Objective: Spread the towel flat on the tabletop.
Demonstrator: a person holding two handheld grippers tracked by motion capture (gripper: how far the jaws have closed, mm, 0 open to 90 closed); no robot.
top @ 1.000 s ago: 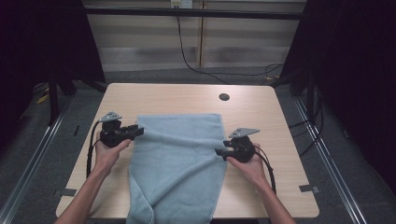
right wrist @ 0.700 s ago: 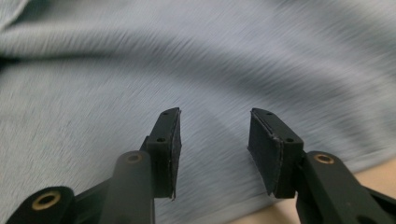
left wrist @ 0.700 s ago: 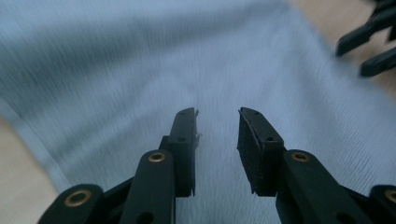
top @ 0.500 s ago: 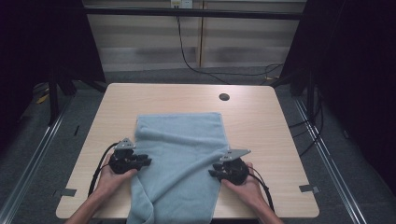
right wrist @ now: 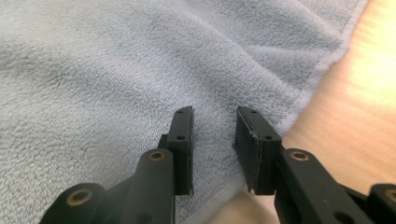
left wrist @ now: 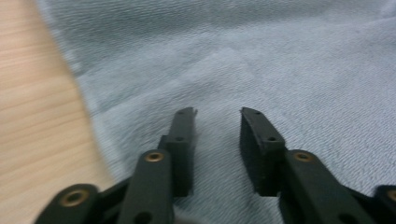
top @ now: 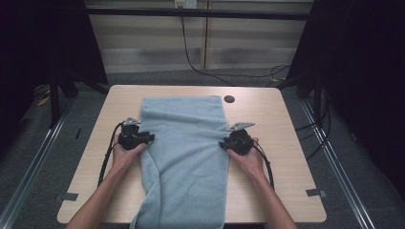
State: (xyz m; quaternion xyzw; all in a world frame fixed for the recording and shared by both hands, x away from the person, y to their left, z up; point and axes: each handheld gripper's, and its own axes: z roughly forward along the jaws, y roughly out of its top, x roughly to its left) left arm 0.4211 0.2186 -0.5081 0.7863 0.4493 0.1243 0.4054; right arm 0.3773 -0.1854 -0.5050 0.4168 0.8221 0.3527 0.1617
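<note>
A light blue towel (top: 186, 143) lies lengthwise down the middle of the wooden table (top: 282, 129), and its near end hangs over the front edge. My left gripper (top: 149, 138) is at the towel's left edge, about halfway along. Its jaws (left wrist: 218, 112) stand apart over the cloth (left wrist: 289, 56) and have just been opening, with nothing pinched between them. My right gripper (top: 222, 143) is at the towel's right edge. Its jaws (right wrist: 215, 109) are also apart above the hem (right wrist: 303, 93) and have just been opening, with no cloth gripped.
A small dark round hole (top: 229, 99) sits in the table just past the towel's far right corner. Bare wood runs along both sides of the towel. Black cables (top: 107, 157) trail from both grippers toward the front edge. Dark floor and rails surround the table.
Both hands drew toward the front edge, then moved away from it again. The towel has shifted toward the far side and lies flatter. Both pairs of jaws have let go of the cloth.
</note>
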